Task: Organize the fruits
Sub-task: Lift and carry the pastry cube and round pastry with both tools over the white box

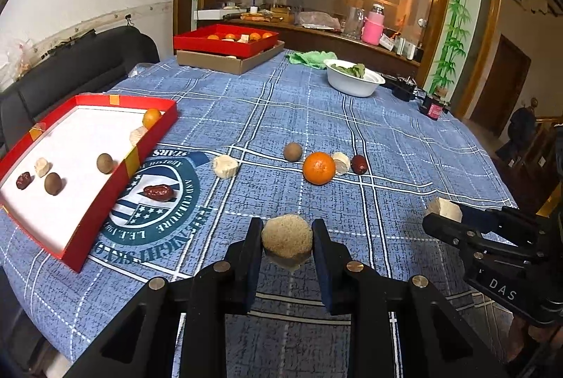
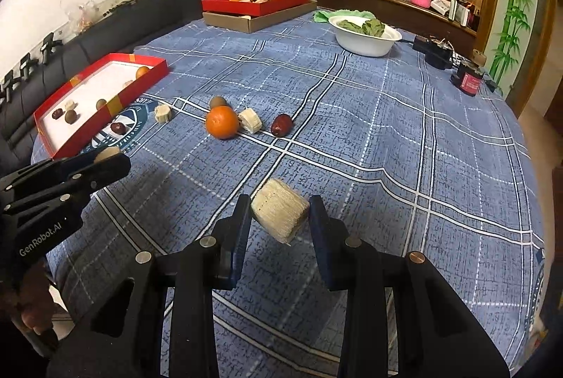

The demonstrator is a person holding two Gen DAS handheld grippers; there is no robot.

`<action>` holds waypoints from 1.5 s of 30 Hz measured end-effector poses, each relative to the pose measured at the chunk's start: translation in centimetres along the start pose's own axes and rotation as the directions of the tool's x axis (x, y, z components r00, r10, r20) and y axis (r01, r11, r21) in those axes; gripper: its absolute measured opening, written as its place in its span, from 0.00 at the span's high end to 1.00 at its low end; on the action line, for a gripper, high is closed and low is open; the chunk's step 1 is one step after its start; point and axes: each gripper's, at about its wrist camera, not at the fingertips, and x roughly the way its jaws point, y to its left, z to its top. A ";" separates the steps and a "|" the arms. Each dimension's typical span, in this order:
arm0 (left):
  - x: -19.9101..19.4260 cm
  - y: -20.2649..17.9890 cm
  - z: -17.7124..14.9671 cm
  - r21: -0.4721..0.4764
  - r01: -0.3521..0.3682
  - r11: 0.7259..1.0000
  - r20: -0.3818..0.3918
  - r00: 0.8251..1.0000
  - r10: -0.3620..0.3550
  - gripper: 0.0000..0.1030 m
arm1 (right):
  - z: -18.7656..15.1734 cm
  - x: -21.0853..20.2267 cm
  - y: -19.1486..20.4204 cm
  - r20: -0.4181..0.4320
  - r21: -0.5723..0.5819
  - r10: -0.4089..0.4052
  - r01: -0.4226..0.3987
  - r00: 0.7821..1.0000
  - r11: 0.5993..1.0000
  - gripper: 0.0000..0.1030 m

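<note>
Fruits are partly sorted: some already lie in the red tray [image 1: 105,198] and more are left on the tabletop [image 1: 404,138], which wears a blue checked cloth. Inside the red tray I can see a small orange [image 1: 151,117], three brown balls, two pale chunks and one dark red date. Just beside the red tray, on the round badge of the cloth, lies another date [image 1: 159,192]. A bit farther from the red tray sit a pale chunk [image 1: 225,166], then a brown ball [image 1: 292,151], a big orange [image 1: 318,168], one more pale chunk [image 1: 341,163] and a date [image 1: 359,164], close together in a row. So I think about half the job is left. The left gripper [image 1: 286,239] points down at a slant, near the red tray, and its fingers are clenched on a round pale piece [image 1: 286,235] held above the cloth. The right gripper [image 2: 280,214] is farther from the red tray, also tipped down, and its fingers squeeze a pale ridged chunk [image 2: 280,210] in the air. Both pieces likely go to the red tray.
</note>
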 end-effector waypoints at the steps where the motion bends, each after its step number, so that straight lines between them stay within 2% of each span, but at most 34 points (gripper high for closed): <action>1: -0.2 0.1 0.0 -0.001 -0.001 1.000 0.003 1.000 0.001 0.74 | 0.0 -0.1 0.1 0.001 -0.003 -0.001 0.001 1.000 1.000 0.69; 45: -0.8 1.1 -0.7 -0.014 -0.043 0.999 0.004 0.999 0.043 0.74 | -0.6 -0.3 1.6 0.004 -0.026 0.033 -0.033 0.999 0.999 0.69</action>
